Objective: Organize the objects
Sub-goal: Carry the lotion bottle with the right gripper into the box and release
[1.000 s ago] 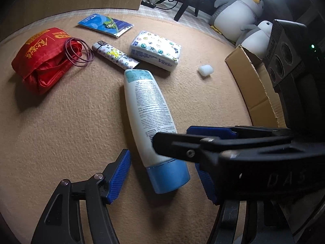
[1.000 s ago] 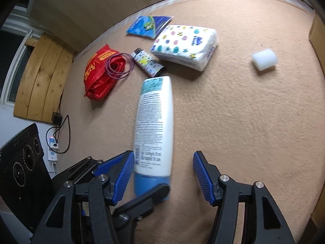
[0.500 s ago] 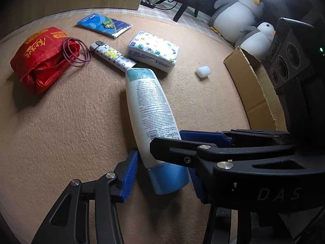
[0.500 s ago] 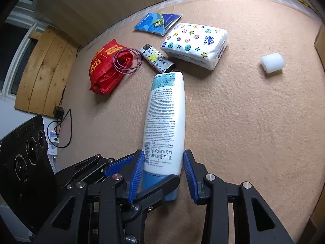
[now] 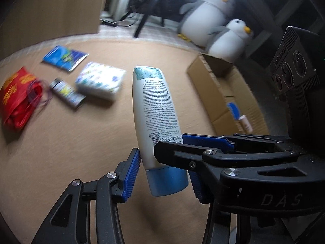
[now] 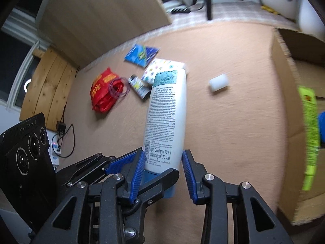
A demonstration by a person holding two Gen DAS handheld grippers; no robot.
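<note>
**Both tools clamped on the lotion bottle**

The white bottle with its blue cap stood lifted clear of the tan carpet, cap end down between the pads. The right tool pinched it just above the cap, and the left tool squeezed the same lower end, the two tools crossing there. The bottle's top pointed away from both tools. Behind it on the carpet lay the red bag, the patterned tissue pack and a small white roll. The cardboard box sat open to the right.
</note>
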